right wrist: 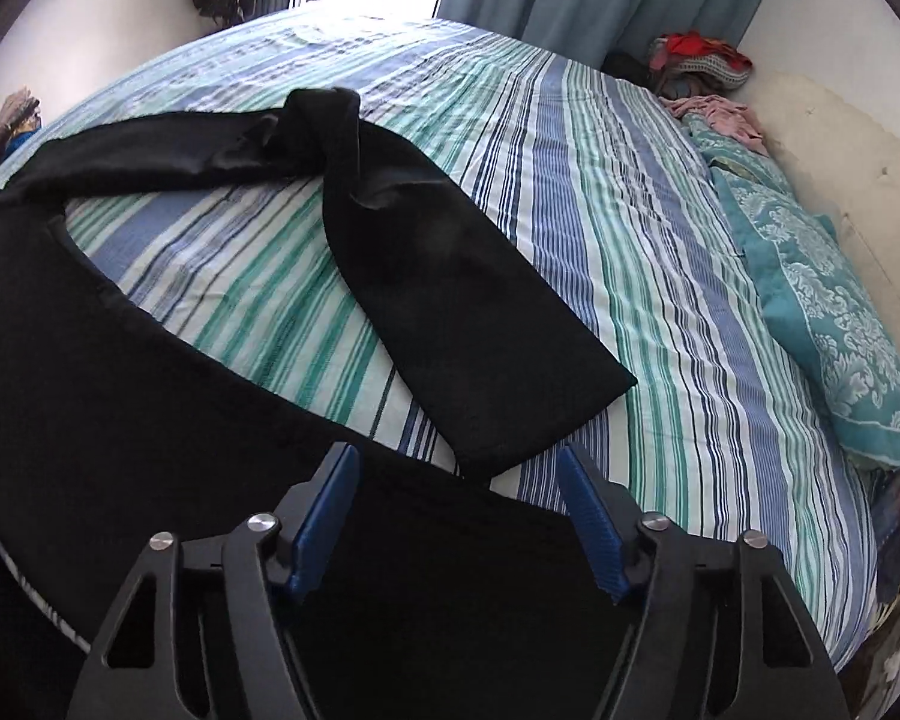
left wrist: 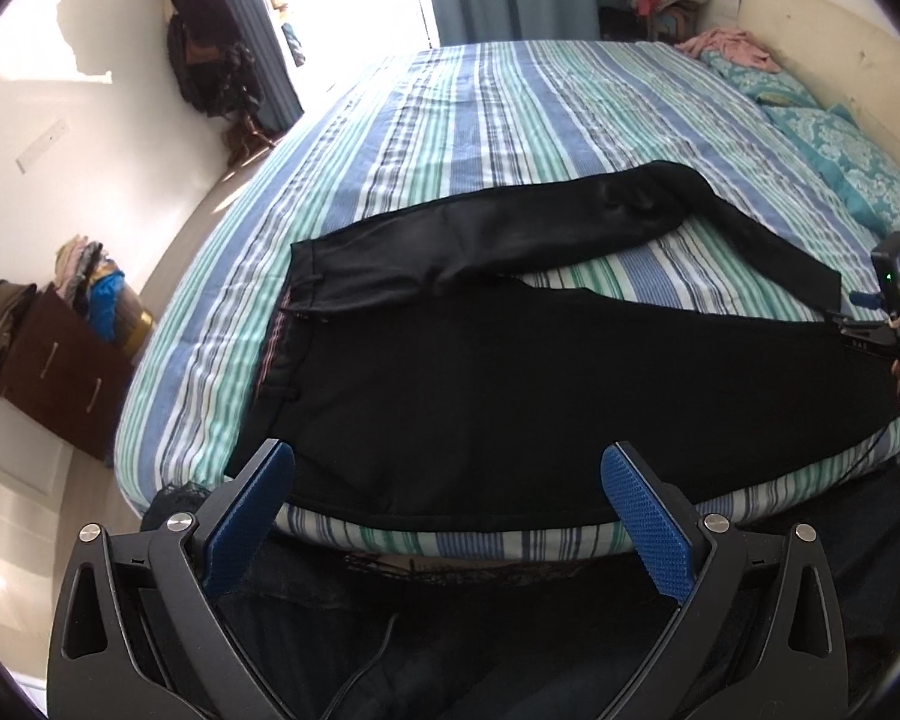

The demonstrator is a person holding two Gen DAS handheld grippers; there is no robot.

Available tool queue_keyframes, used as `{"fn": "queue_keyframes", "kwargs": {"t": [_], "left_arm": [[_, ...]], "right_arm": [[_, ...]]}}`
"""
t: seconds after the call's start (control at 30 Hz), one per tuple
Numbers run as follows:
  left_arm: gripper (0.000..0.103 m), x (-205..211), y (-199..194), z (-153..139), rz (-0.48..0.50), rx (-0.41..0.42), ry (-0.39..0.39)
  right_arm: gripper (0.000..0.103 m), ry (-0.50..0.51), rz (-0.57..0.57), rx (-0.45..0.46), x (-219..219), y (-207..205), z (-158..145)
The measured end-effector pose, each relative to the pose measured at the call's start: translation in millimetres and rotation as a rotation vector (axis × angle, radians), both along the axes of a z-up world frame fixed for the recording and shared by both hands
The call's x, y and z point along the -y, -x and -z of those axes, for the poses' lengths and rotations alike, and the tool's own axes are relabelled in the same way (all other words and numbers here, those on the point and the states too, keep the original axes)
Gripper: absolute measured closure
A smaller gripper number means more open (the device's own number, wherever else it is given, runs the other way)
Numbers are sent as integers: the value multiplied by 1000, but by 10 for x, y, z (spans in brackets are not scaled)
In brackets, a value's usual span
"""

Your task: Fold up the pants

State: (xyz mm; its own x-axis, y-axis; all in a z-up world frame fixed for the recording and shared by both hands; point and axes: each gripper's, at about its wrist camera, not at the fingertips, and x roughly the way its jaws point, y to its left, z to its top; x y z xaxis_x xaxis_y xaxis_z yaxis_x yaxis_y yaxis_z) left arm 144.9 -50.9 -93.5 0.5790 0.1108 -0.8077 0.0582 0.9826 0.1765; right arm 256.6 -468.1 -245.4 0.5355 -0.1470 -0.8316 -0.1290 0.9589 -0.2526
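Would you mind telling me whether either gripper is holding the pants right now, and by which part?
Nothing is held: the left gripper and right gripper both hover open over the black pants.

One pair of black pants (left wrist: 510, 372) on one striped bed (left wrist: 510, 120), two legs spread apart. Two teal pillows (left wrist: 846, 162) at the bed's head end. One pink garment (left wrist: 729, 45) beside those pillows. One brown drawer cabinet (left wrist: 60, 372) off the bed's far side. Two grippers: left gripper (left wrist: 447, 480), right gripper (right wrist: 456, 480).
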Motion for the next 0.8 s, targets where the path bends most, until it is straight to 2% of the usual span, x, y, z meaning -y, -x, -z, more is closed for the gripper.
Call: {"fn": "queue_keyframes", "kwargs": {"t": [0.13, 0.17, 0.2, 0.23, 0.33, 0.47, 0.57, 0.63, 0.67, 0.7, 0.73, 0.77, 0.8], "left_arm": [[1, 17, -110, 159, -1, -59, -20], [1, 20, -139, 204, -2, -74, -25], [1, 20, -171, 241, -5, -87, -29], [1, 18, -195, 268, -8, -95, -30], [1, 31, -307, 320, -11, -97, -33], [1, 121, -485, 362, 3, -94, -33], [1, 250, -628, 379, 21, -96, -13], [1, 347, -706, 380, 30, -101, -2], [1, 400, -742, 384, 36, -107, 3], [1, 452, -774, 389, 42, -114, 7], [1, 501, -793, 392, 48, -120, 9], [1, 545, -806, 398, 56, -120, 9], [1, 584, -807, 409, 64, -118, 6]], "right_arm": [[46, 64, 24, -87, 124, -326, 345], [56, 59, 13, -88, 149, -352, 372], [70, 54, 3, -80, 166, -358, 351], [95, 59, -4, -84, 168, -365, 316], [95, 92, -28, -30, 150, -303, -16], [95, 115, -18, 105, 379, -429, -839], [95, 127, 56, 161, 743, -972, -1345], [95, 182, 108, 183, 986, -1531, -1513], [91, 194, 138, 186, 1112, -1825, -1533], [82, 178, 185, 167, 1266, -2135, -1504], [51, 155, 253, 140, 1422, -2401, -1428], [39, 157, 338, 117, 1580, -2585, -1330], [40, 148, 394, 118, 1709, -2686, -1257]]}}
